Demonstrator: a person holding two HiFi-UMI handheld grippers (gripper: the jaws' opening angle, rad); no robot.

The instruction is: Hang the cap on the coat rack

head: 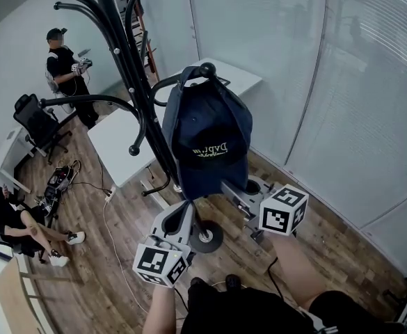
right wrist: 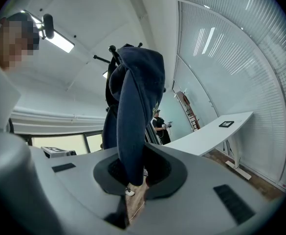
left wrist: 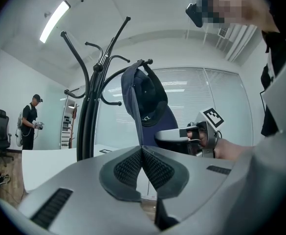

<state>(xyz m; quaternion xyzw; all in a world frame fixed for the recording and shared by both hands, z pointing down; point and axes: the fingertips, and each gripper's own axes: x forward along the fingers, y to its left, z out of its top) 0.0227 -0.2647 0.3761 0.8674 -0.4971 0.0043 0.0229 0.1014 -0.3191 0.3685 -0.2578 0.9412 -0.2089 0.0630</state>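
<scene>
A navy cap with yellow lettering hangs by its back from a curved hook of the black coat rack. My right gripper is just below it, shut on the cap's lower edge; in the right gripper view the navy cloth drops down between the pads. My left gripper is lower and to the left, near the rack's pole, shut with nothing in it; its pads meet. From the left gripper view the cap and the right gripper show ahead.
The rack's round base stands on the wood floor. A white table is behind the pole, a glass partition with blinds to the right. A person stands far left, another sits, near an office chair and cables.
</scene>
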